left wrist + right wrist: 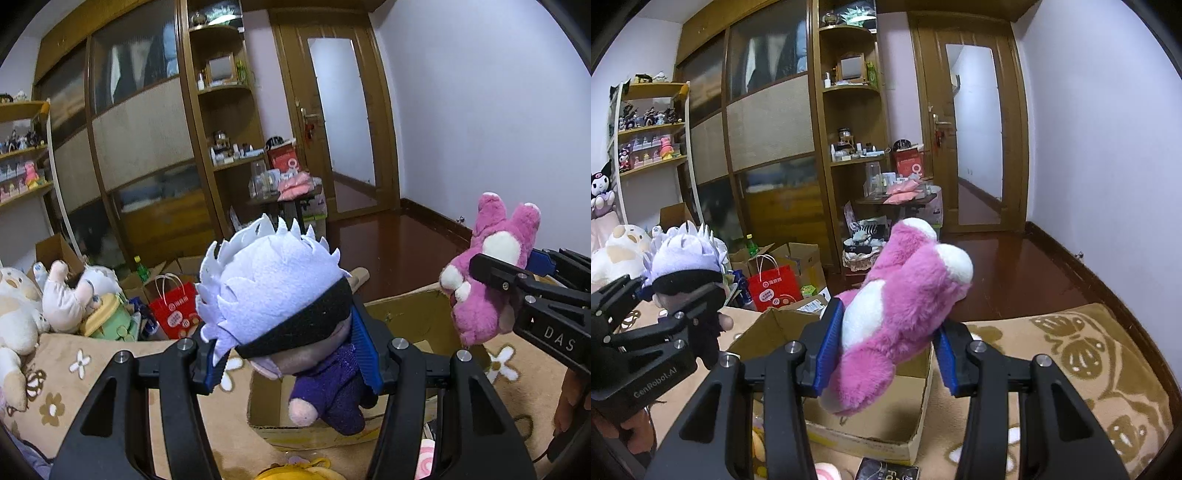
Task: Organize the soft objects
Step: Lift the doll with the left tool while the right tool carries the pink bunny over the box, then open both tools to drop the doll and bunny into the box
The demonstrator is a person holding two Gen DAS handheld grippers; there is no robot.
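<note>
From the left wrist, the left gripper [291,354] clamps the white-haired doll [280,295] between its blue pads, above the cardboard box [406,314].

From the right wrist, the right gripper [884,350] squeezes the pink plush bear [897,306], apparently over the same box.

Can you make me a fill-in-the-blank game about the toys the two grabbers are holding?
1. The left gripper holds a doll with spiky white hair and a ____ band over its eyes.
2. The right gripper holds a fluffy plush that is white and ____.
3. Below both toys sits an open ____ box.
4. The right gripper's fingers have pads colored ____.

Missing words: black; pink; cardboard; blue
</note>
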